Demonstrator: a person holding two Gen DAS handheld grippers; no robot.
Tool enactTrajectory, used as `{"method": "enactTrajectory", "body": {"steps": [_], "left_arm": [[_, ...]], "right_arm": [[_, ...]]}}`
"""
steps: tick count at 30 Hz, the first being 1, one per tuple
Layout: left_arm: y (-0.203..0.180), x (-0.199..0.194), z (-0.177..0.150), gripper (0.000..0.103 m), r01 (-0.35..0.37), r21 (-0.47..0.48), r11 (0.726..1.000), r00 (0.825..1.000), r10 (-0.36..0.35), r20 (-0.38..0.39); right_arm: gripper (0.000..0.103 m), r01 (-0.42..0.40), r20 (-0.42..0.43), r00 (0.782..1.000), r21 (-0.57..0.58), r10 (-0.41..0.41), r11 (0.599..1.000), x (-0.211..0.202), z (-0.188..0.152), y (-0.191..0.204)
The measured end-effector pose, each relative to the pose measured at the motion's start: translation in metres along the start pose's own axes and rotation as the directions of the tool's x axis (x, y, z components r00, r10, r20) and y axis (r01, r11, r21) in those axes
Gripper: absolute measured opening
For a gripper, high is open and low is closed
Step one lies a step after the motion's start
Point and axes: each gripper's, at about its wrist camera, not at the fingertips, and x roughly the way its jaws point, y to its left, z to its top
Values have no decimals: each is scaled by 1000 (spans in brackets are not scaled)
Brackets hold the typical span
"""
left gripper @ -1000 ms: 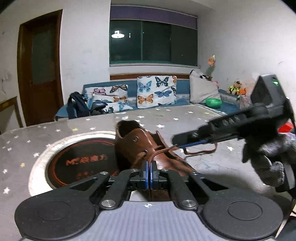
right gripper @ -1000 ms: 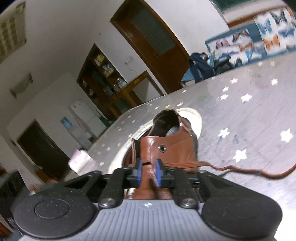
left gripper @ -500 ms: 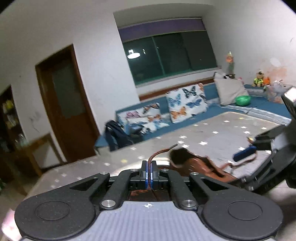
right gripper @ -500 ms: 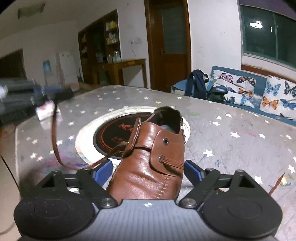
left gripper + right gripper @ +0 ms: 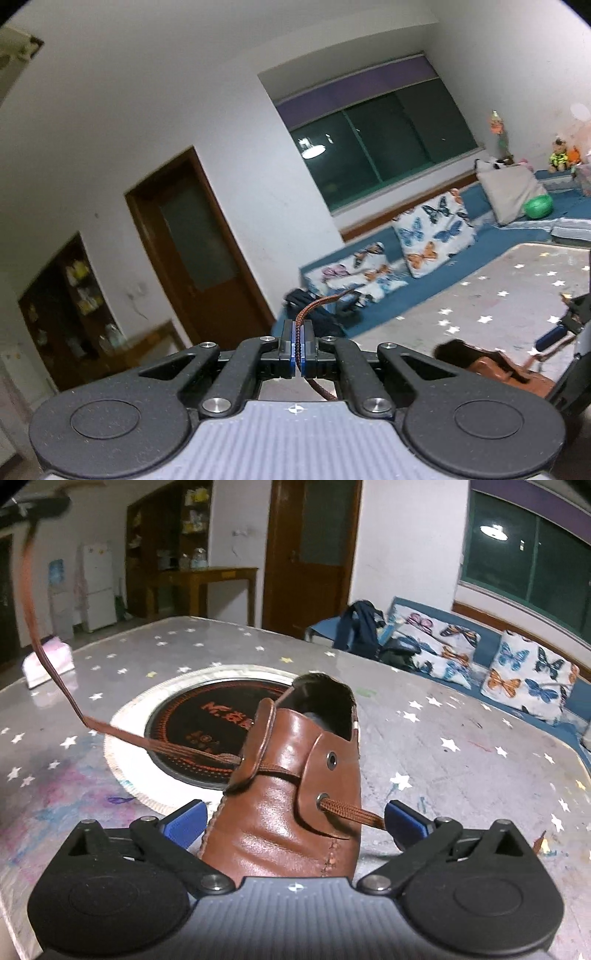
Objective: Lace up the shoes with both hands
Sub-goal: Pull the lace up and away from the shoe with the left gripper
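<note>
A brown leather shoe (image 5: 295,794) stands on the table with its toe towards my right gripper (image 5: 295,821). That gripper's jaws are opening wide, and the blue pads (image 5: 184,821) flank the shoe's front without pressing it. A brown lace (image 5: 351,812) leaves the lower right eyelet and runs past the right pad. From the shoe's left side the other lace end (image 5: 48,664) climbs to my left gripper (image 5: 40,507) at the top left. In the left wrist view my left gripper (image 5: 298,343) is shut on that lace (image 5: 314,304), raised above the shoe (image 5: 495,369).
A grey cloth with stars covers the table (image 5: 461,760), and a round black cooker plate (image 5: 199,723) sits in it behind the shoe. A pink and white pack (image 5: 48,661) lies at the far left. Beyond the table are a sofa with butterfly cushions (image 5: 528,675) and a backpack (image 5: 362,627).
My left gripper has risen and swung left, drawing the lace up and away from the shoe. The right jaws have spread from a narrow gap to wide and now face the shoe's toe.
</note>
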Motion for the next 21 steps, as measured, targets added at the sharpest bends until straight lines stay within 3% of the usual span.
{"method": "enactTrajectory", "body": {"steps": [12,21], "left_arm": [[12,-8,-7,2,-139,59,989,988,134,83],[5,-17,-13,2,-185,110,977,976,169,141]], "right_arm": [[103,66,-44,997,0,-66,998,10,6,9],[103,136,-68,988,-31,-137,990,16,10,21]]}}
